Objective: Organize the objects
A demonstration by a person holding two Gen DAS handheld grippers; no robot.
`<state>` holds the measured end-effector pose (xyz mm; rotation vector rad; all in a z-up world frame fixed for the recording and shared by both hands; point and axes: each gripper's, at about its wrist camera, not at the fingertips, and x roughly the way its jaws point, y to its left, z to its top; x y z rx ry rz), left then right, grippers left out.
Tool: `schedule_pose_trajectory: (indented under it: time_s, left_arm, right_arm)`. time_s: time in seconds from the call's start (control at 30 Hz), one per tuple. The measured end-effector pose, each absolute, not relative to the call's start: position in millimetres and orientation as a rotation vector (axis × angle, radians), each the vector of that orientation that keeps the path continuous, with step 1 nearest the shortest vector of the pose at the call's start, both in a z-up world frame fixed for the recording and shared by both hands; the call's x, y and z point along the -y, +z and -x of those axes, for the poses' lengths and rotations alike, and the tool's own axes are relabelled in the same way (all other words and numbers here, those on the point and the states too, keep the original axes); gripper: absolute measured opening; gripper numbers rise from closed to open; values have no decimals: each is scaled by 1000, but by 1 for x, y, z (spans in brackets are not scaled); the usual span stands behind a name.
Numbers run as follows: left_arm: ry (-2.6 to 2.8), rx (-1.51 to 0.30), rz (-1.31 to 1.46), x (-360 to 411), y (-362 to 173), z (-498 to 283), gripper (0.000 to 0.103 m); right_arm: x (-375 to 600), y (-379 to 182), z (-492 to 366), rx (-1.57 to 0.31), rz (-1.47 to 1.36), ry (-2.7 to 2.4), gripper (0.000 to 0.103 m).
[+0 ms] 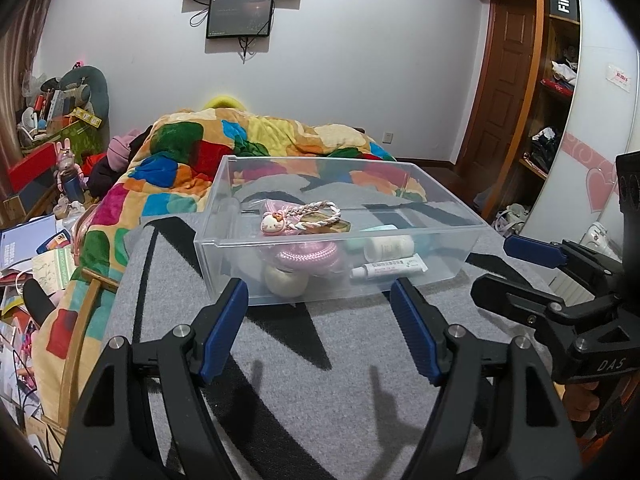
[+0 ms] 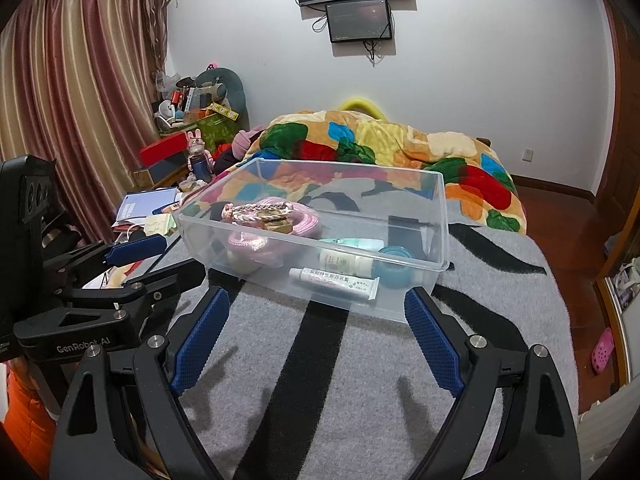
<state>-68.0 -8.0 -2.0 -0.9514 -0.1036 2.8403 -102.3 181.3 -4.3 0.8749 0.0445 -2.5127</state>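
A clear plastic box [image 1: 420, 280] [image 2: 436, 216] stands on a grey blanket with black stripes [image 1: 320, 380] [image 2: 360, 380]. Inside lie a pink braided cord with a cat charm [image 1: 276, 224] [image 2: 256, 212], a pink rope coil [image 1: 308, 254] [image 2: 248, 244], a white tube [image 1: 388, 268] [image 2: 336, 278], a white bottle [image 1: 388, 246] [image 2: 344, 261], a teal jar [image 2: 394, 264] and a cream round pot [image 1: 286, 278]. My left gripper [image 1: 320, 292] is open and empty just before the box's near wall. My right gripper [image 2: 316, 304] is open and empty at the box's near corner.
A colourful patchwork quilt [image 1: 180, 168] [image 2: 360, 140] lies beyond the box. Cluttered papers and boxes [image 1: 36, 248] [image 2: 152, 208] crowd the left. Wooden shelves [image 1: 552, 80] stand to the right. The other gripper shows at the right edge [image 1: 560, 280] and at the left edge [image 2: 100, 276].
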Motion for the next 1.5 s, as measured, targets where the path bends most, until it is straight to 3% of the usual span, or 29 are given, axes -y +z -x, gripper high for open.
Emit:
schedule_pose_trajectory:
  time_s: [1.4,1.5]
  left_arm:
    - [2829,114,936,7,4,64,74]
    - [2831,114,937,7,4,64,78]
  right_arm:
    - [-181,-6,101,-31,-886,-2506,88]
    - [-181,-6,101,-32,-885,-2506,88]
